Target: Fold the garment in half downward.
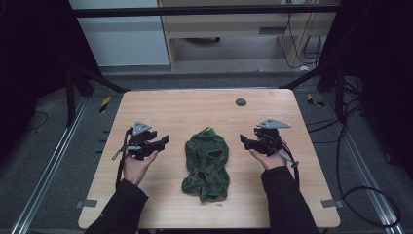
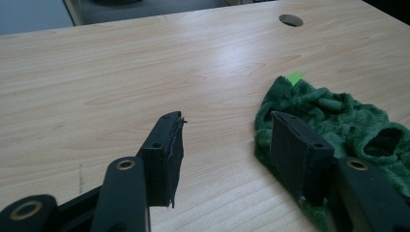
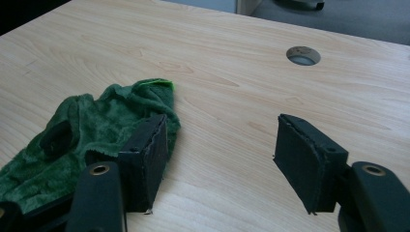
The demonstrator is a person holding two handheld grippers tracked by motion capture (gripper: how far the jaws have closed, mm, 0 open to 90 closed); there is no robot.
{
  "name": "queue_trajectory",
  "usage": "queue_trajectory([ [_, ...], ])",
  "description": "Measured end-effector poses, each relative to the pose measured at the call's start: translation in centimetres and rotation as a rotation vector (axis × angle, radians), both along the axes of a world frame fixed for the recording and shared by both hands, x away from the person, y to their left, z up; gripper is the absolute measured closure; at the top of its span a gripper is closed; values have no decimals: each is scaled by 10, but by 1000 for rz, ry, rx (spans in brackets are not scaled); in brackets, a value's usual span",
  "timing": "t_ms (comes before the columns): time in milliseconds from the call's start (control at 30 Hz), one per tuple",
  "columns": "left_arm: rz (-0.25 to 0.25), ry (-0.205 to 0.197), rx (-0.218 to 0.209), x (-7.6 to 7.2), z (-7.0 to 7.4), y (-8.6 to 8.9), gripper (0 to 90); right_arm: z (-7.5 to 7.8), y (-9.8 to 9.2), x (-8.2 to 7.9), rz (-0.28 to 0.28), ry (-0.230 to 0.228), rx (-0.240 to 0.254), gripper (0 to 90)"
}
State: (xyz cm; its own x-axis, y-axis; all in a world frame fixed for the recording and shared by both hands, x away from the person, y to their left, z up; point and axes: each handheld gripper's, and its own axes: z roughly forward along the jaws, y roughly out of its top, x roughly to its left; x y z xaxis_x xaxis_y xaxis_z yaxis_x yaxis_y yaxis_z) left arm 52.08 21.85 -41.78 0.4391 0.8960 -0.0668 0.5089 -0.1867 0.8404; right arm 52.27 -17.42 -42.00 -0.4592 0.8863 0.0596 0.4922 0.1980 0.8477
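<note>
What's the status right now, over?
Left gripper and right gripper open, holding nothing. Green cloth crumpled between them on the table. Nothing in the way.

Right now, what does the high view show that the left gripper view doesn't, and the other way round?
The high view alone shows both hands holding their tongs, the left tongs and right tongs, either side of the whole green cloth, plus the floor and cables. The left gripper view alone shows its black pads close up, set apart with bare wood between. Both show the wooden table, the cloth's bright green tag and the round hole.
</note>
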Motion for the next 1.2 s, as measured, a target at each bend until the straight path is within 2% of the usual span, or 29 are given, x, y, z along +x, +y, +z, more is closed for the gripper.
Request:
queue_trajectory([
  [100,-8,8,5,7,-2,-8,462,2,10,6,16,-1,19,355],
  [267,-25,14,2,12,-5,-19,465,1,23,12,34,8,14,354],
  [367,-43,27,22,18,-10,-31,467,-2,31,19,44,10,10,373],
  [600,-57,48,32,27,-17,-47,485,-14,39,26,55,37,5,391],
  [767,-73,74,69,32,-28,-62,496,-24,45,32,68,60,-3,405],
  [867,-78,80,85,34,-32,-65,499,-27,47,34,68,69,-7,407],
  [967,-80,95,122,37,-39,-69,505,-32,50,37,70,89,-16,414],
  [1200,-79,131,122,42,-49,-71,511,-40,54,41,79,111,-16,427],
])
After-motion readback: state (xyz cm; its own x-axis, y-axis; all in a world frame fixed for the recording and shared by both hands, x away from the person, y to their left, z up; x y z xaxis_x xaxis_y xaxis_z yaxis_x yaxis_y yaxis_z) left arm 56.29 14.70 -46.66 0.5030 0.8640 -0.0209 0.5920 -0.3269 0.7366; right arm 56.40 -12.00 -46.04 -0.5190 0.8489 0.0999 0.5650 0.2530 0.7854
